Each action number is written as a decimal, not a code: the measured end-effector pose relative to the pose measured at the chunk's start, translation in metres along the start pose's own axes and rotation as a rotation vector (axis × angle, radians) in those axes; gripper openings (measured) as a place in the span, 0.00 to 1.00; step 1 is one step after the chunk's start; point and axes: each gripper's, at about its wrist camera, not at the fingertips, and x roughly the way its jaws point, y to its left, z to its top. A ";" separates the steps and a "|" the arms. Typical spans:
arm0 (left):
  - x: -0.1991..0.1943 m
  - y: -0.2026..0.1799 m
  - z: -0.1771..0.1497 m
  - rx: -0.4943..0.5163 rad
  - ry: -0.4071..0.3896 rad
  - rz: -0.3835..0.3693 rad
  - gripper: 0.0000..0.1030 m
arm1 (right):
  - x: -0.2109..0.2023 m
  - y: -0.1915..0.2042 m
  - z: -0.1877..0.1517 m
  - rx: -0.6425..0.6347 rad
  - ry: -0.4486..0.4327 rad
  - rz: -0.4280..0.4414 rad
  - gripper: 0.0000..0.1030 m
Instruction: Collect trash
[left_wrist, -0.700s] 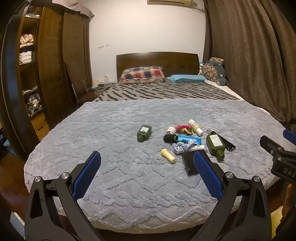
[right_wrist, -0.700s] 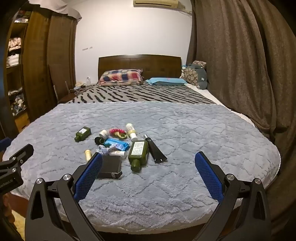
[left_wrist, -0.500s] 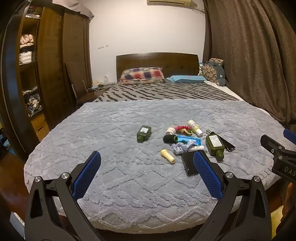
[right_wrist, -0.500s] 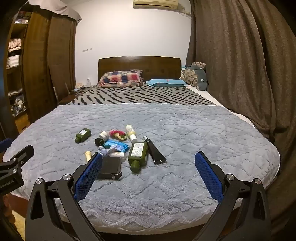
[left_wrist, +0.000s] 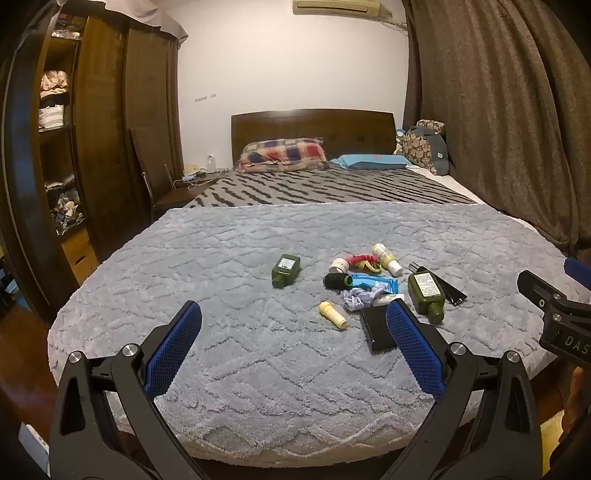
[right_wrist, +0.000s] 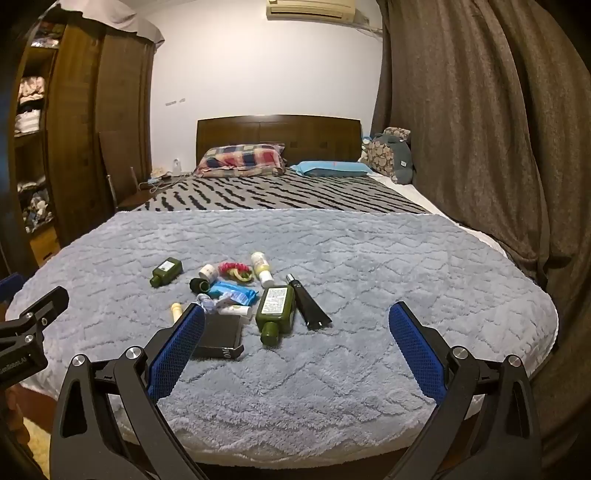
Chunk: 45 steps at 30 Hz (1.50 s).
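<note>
A cluster of trash lies on the grey blanket (left_wrist: 258, 350) at the foot of the bed. It holds a small green bottle (left_wrist: 285, 270), a larger green bottle (right_wrist: 275, 308), a black box (right_wrist: 221, 332), a black tube (right_wrist: 308, 307), a blue wrapper (right_wrist: 232, 291), a yellow tube (left_wrist: 333, 314), a white-capped bottle (right_wrist: 261, 268) and a red-green ring (right_wrist: 236, 271). My left gripper (left_wrist: 293, 345) is open and empty, short of the cluster. My right gripper (right_wrist: 295, 345) is open and empty, near the black box and larger bottle.
Beyond the blanket are a striped cover (left_wrist: 314, 188), pillows (left_wrist: 284, 155) and a wooden headboard (right_wrist: 277, 133). A wardrobe with shelves (left_wrist: 55, 147) stands left. Brown curtains (right_wrist: 480, 129) hang right. The bed's front edge is just below the grippers.
Both views have shifted very slightly; the trash sits a touch lower in the right wrist view. Nothing was taken hold of.
</note>
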 end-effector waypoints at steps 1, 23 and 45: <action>0.000 0.000 0.000 0.000 -0.001 0.000 0.92 | -0.001 -0.001 0.000 0.000 -0.002 0.002 0.97; -0.005 0.003 0.001 -0.006 -0.022 0.003 0.92 | -0.004 0.001 0.002 -0.008 -0.004 0.009 0.97; -0.005 0.009 0.000 -0.020 -0.023 0.013 0.92 | -0.004 0.003 0.004 -0.011 -0.003 0.007 0.97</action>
